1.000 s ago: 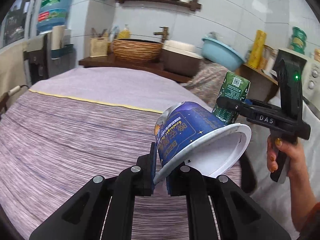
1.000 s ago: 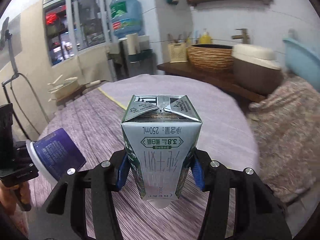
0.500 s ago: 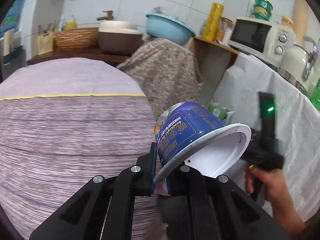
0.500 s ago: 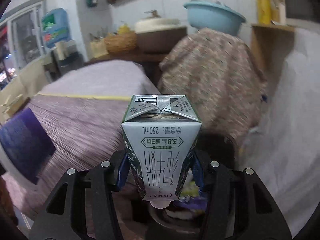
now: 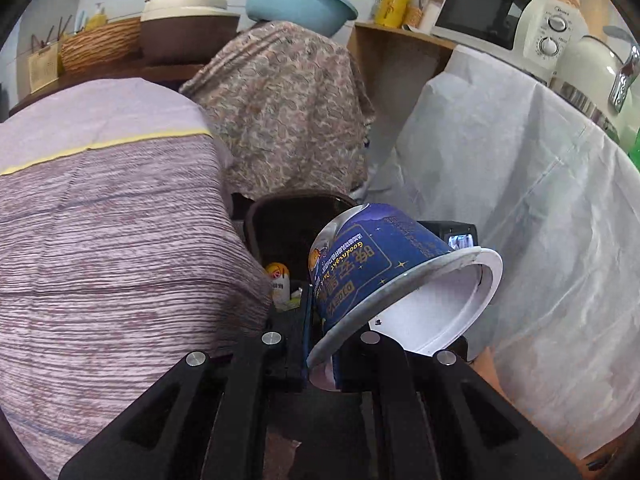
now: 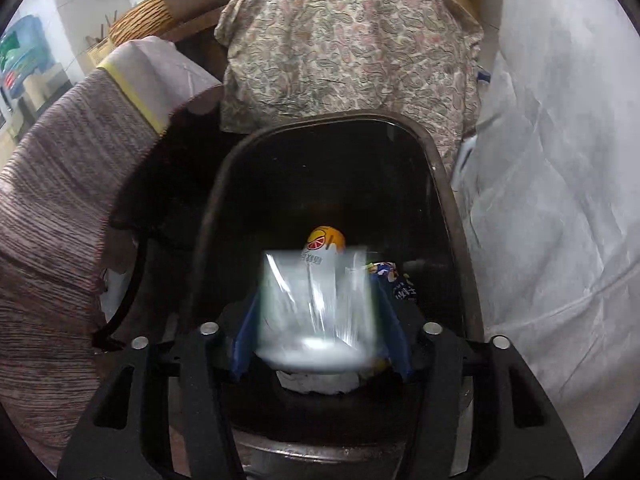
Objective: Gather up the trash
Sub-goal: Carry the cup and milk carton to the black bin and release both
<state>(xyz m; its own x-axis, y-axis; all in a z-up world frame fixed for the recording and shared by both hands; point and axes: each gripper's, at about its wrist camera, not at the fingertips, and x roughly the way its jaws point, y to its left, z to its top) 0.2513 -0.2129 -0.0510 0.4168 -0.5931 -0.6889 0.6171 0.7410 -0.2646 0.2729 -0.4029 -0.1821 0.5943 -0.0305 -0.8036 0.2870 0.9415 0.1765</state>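
My left gripper (image 5: pixel 320 320) is shut on the rim of a dark blue paper cup (image 5: pixel 372 264), which lies tilted with its white inside facing right. It hangs above the near edge of a dark trash bin (image 5: pixel 256 216). My right gripper (image 6: pixel 320 336) points down into the same bin (image 6: pixel 440 184) and its jaws are opening. The milk carton (image 6: pixel 316 304) shows as a blur between the blue pads (image 6: pixel 244 320), no longer pressed by them. An orange-capped bottle (image 6: pixel 326 240) and other wrappers lie in the bin.
The round table with a purple striped cloth (image 5: pixel 100 240) stands just left of the bin. A floral cloth (image 5: pixel 288 100) covers something behind it, and a white sheet (image 5: pixel 520 200) drapes the counter on the right. A microwave (image 5: pixel 492 16) sits on that counter.
Both grippers swung right off the table and sank toward the bin. The right gripper's jaws widened and the carton, held sharp before, now blurs as it slips down. The cup stays gripped.
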